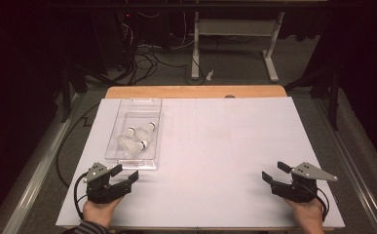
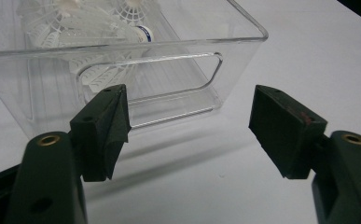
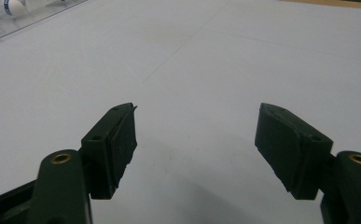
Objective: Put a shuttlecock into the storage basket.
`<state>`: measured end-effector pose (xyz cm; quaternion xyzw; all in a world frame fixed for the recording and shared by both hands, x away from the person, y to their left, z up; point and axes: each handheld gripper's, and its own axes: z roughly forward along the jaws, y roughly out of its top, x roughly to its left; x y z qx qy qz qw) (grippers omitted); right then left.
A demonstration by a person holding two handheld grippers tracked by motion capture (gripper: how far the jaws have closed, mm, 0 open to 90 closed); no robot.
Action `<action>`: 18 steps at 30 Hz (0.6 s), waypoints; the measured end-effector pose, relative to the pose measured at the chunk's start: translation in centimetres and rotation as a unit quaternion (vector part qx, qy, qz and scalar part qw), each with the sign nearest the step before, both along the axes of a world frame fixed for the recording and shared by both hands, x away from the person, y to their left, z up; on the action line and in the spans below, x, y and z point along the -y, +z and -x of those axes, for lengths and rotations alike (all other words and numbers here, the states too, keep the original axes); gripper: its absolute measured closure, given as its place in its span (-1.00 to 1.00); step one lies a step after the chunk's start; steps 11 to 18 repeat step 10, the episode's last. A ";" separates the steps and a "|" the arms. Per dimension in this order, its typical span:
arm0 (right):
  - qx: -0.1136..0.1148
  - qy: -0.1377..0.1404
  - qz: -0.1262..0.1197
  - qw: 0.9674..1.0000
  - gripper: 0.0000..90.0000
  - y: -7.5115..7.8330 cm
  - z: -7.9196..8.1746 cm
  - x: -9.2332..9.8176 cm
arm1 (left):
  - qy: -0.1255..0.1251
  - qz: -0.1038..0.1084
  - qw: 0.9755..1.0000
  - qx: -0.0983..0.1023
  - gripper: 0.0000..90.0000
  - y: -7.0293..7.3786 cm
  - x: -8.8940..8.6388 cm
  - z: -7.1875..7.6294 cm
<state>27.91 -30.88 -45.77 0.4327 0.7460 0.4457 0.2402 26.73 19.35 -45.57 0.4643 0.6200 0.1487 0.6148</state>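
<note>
At the near edge of the table [image 1: 215, 146], the left gripper [image 1: 124, 176] and right gripper [image 1: 275, 173] both rest with jaws spread wide, holding nothing. Just beyond the left one sits a clear bin [image 1: 153, 108] with three shuttlecocks [image 1: 136, 138] lying inside. Nothing looks started yet; I'd guess the whole job remains.

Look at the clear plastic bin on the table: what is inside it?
The clear bin holds white shuttlecocks clustered towards its near end; three can be made out from the high view. Their overlapping feather skirts hide whether anything lies beneath them. The far end looks empty.
</note>
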 end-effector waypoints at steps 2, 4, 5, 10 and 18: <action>0.000 0.000 0.000 1.000 -0.33 0.0 0.0 0.0 | 0.000 0.000 1.000 0.000 -0.34 0.0 0.0 0.0; 0.000 0.001 0.001 1.000 -0.34 0.0 0.0 0.0 | 0.000 0.001 1.000 0.000 -0.34 0.0 0.0 0.0; 0.000 0.000 0.000 1.000 -0.33 0.0 0.0 0.0 | 0.000 0.001 1.000 0.001 -0.34 0.0 0.0 0.0; 0.000 0.001 0.001 1.000 -0.33 0.0 0.0 0.0 | 0.001 0.006 1.000 0.001 -0.34 0.1 -0.1 0.0; 0.000 0.001 0.001 1.000 -0.33 0.0 0.0 0.0 | 0.001 0.006 1.000 0.001 -0.34 0.1 -0.1 0.0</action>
